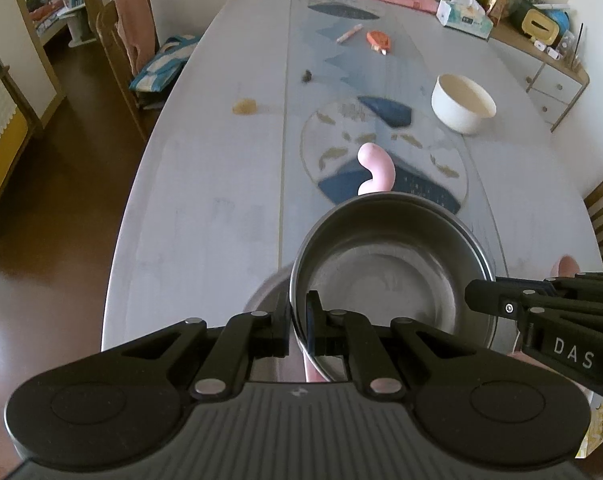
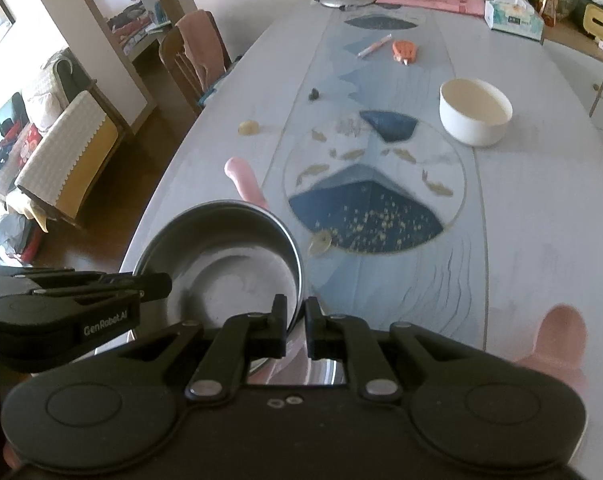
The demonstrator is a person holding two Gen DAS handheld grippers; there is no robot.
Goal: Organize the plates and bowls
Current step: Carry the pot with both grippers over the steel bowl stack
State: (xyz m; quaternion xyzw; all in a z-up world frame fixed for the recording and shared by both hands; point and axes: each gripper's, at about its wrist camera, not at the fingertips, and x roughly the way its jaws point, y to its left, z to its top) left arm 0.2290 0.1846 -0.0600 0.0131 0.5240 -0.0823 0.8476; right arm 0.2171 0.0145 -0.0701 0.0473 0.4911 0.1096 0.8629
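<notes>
Jaws of the left gripper [image 1: 299, 322] are pinched shut on one side of the steel bowl's [image 1: 385, 280] rim, and the right gripper [image 2: 295, 322] clamps the opposite side, so the bowl hangs between them above the table's [image 1: 205, 216] near edge. Beyond it, a white bowl [image 1: 463, 104] stands upright towards the table's right edge.

White letters "DAS" stand on the right gripper [image 1: 471, 294] at the frame's lower right, and "GenRobot.AI" on the left gripper [image 2: 167, 282] at lower left.
</notes>
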